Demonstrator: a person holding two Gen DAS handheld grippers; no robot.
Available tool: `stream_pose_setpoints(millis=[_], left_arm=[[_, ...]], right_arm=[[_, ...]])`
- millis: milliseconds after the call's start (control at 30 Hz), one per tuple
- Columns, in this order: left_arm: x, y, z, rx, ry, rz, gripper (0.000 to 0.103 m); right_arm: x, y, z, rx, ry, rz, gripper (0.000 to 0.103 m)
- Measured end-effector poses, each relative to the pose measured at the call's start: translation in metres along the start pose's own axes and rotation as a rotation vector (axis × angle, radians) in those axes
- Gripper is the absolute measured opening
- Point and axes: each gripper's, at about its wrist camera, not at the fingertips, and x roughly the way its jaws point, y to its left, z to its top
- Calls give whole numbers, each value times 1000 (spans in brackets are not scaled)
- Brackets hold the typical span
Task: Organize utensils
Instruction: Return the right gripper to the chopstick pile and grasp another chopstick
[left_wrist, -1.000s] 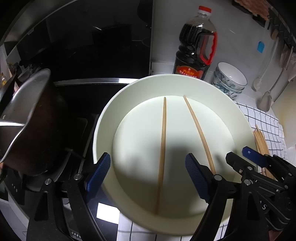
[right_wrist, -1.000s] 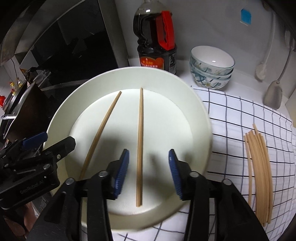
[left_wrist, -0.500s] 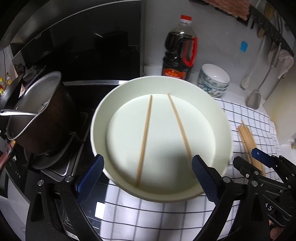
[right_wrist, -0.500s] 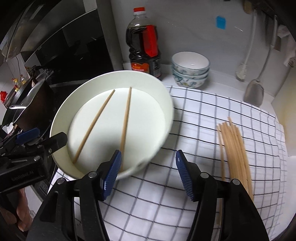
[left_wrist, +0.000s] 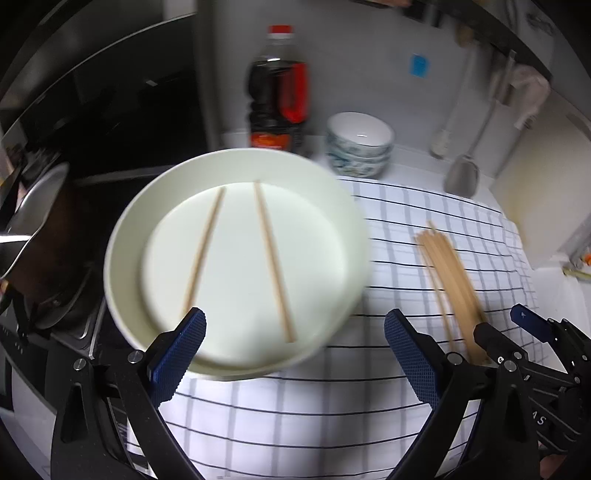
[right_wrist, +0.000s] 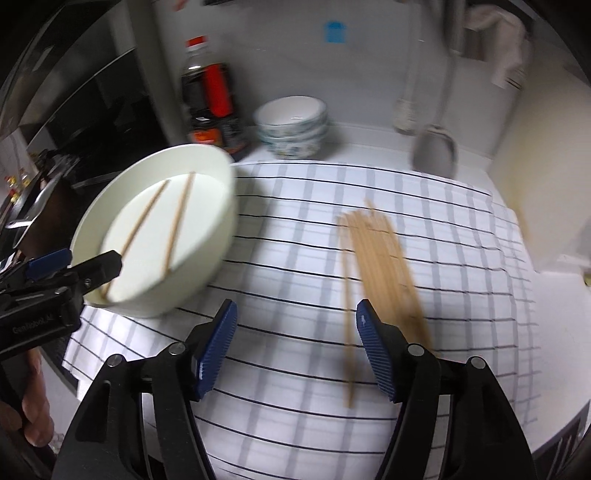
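The left gripper (left_wrist: 295, 354) is spread wide, and nothing is held between its blue pads (left_wrist: 177, 356). It hangs over the near edge of the white dish (left_wrist: 354, 221) and the checked cloth (left_wrist: 303, 417). The right gripper (right_wrist: 295, 343) is seen with its jaws opening, and nothing is pinched between them. Only the cloth is seen under the gap.

Two chopsticks (left_wrist: 273, 260) are laid inside the white dish, side by side but apart, with their far ends closer together than their near ends. The dish is set at the left edge of the cloth, partly over the dark stove (left_wrist: 110, 110).

A bundle of chopsticks (right_wrist: 384, 258) is laid on the cloth to the right of the dish, well apart from it. One stick (right_wrist: 347, 321) is lying a little loose on the left side of the bundle. The near end of the bundle is hidden behind the right pad of the right gripper.

A metal pot (left_wrist: 33, 221) is seen on the stove at the far left. A dark sauce bottle (left_wrist: 279, 96) with a red cap is stood at the far side of the desk (right_wrist: 362, 144), just behind the dish. Stacked bowls (left_wrist: 358, 144) are placed just to the right of the bottle. A spatula (left_wrist: 463, 177) is hung on the wall at the far right.
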Motion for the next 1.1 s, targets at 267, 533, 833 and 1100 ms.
stream_pose_setpoints(millis=[267, 533, 833, 1100], left_arm=[[3, -59, -1, 17, -13, -37, 97], [32, -105, -30, 33, 51, -36, 97], [72, -129, -43, -22, 90, -20, 97], [97, -137, -51, -48, 89, 16, 97]], right_arm=[[-6, -70, -18, 56, 1, -75, 64], [19, -113, -46, 45, 38, -85, 64], [48, -143, -49, 38, 37, -85, 64], [78, -152, -44, -7, 43, -62, 64]])
